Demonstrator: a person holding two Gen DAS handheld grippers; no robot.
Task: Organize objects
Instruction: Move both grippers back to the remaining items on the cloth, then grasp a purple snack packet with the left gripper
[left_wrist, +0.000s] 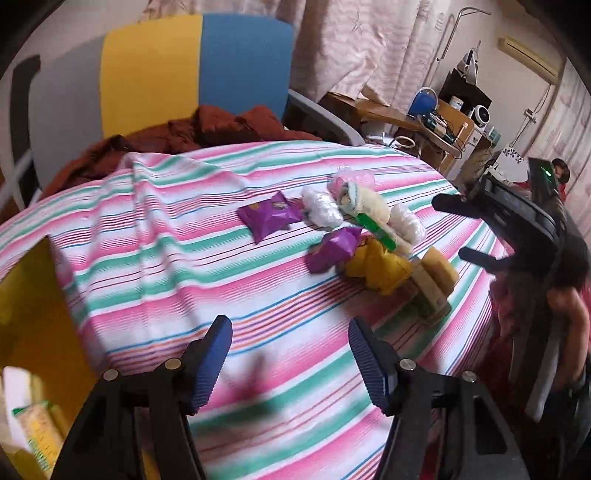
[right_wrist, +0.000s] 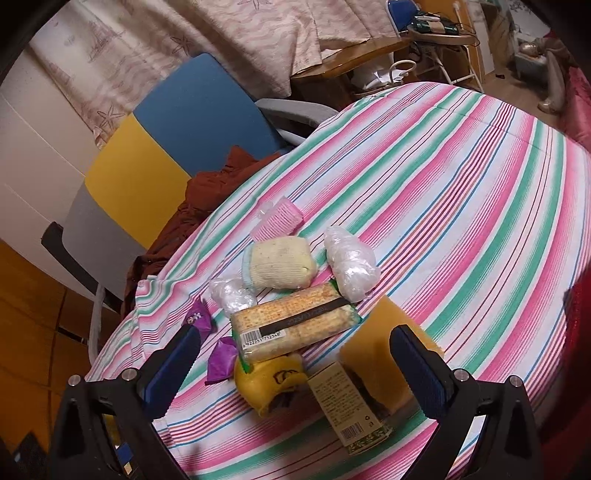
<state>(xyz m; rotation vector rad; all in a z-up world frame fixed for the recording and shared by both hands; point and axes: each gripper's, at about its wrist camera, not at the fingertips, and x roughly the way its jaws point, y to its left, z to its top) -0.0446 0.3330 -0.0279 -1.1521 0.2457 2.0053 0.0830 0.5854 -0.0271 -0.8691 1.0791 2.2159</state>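
Striped tablecloth (right_wrist: 461, 192) carries a huddled pile around the cracker pack (right_wrist: 295, 325), seemingly awaiting sorting. Right gripper (right_wrist: 295, 373), jaws wide and empty, hovers just beside it (left gripper (left_wrist: 290, 362) likewise wide, farther off).

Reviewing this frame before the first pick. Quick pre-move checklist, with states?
1. Left gripper open, empty: ok.
2. Right gripper open, empty: ok.
3. Right gripper lined up on the pile: ok; cracker pack sits ahead between its fingers.
4. Cracker pack free to lift: cannot tell; it overlaps the yellow packet.
5. Purple packet clear of the pile for the left: ok.
6. Yellow container has room: cannot tell.
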